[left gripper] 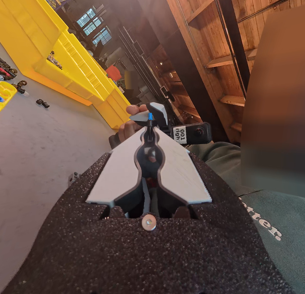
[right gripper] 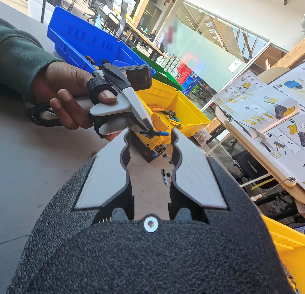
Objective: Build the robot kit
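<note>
Above the grey surface (right gripper: 24,170) my left gripper (left gripper: 149,130) is clamped on a small black pin with a blue tip (left gripper: 150,120). My right gripper (right gripper: 149,134) has its fingers apart just beneath that pin, over a yellow-and-black brick assembly (right gripper: 151,147) beside a yellow bin (right gripper: 189,111).

A grey table (right gripper: 33,178) carries everything. Seen between the right gripper's fingers, a yellow and black brick model (right gripper: 151,147) sits on it, with small black pins (right gripper: 166,173) loose nearer the finger bases. Beyond the fingertips stands a yellow bin (right gripper: 186,111), with blue (right gripper: 79,38) and green (right gripper: 158,68) bins farther left.
</note>
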{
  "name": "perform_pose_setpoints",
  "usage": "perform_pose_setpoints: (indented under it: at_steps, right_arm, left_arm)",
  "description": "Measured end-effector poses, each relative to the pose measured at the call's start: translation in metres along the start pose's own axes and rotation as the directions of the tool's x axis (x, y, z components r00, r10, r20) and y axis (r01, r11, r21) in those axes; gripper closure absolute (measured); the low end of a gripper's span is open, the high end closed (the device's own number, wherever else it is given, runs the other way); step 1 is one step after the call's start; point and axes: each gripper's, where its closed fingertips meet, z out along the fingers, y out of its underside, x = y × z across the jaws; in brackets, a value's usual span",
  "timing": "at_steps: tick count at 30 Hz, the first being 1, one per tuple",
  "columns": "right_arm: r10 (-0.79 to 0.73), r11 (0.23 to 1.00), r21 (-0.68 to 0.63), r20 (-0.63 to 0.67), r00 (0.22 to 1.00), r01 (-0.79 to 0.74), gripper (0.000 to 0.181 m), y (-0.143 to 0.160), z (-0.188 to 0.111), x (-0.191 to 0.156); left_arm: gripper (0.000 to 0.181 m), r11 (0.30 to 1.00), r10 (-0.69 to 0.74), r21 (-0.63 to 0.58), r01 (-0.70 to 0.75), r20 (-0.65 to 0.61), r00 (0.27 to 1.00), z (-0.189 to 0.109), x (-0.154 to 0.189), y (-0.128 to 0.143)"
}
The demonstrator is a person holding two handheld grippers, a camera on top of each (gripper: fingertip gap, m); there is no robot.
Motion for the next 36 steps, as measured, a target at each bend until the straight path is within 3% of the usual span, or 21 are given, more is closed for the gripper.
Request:
perform_pose_setpoints:
  at_steps: [2,16,29,34,36]
  right_arm:
    - [-0.001,1.0,-0.013,-0.016,1.0,0.001,0.146,0.003,0.001,0.002]
    - [0.102,0.995,0.021,0.036,0.994,-0.102,0.149,-0.002,0.001,-0.003]
    - [-0.079,0.995,0.057,0.039,0.996,0.077,0.148,-0.004,-0.002,-0.011]
    - [-0.011,1.0,-0.006,0.19,0.982,0.012,0.15,0.012,-0.003,-0.028]
    - [-0.008,1.0,-0.02,0.213,0.977,0.013,0.158,0.017,-0.005,-0.028]
  left_arm:
    - [0.179,1.0,-0.01,-0.008,0.01,0.002,1.0,0.002,-0.001,0.003]
    - [0.178,0.998,-0.067,-0.01,0.066,-0.05,0.997,0.0,0.004,0.006]
    - [0.177,0.941,0.275,-0.222,-0.255,0.065,0.959,0.0,0.004,0.019]
    - [0.178,0.821,0.488,-0.417,-0.39,0.155,0.859,-0.014,-0.016,0.029]
    - [0.178,0.786,0.53,-0.463,-0.409,0.165,0.832,-0.017,-0.019,0.031]
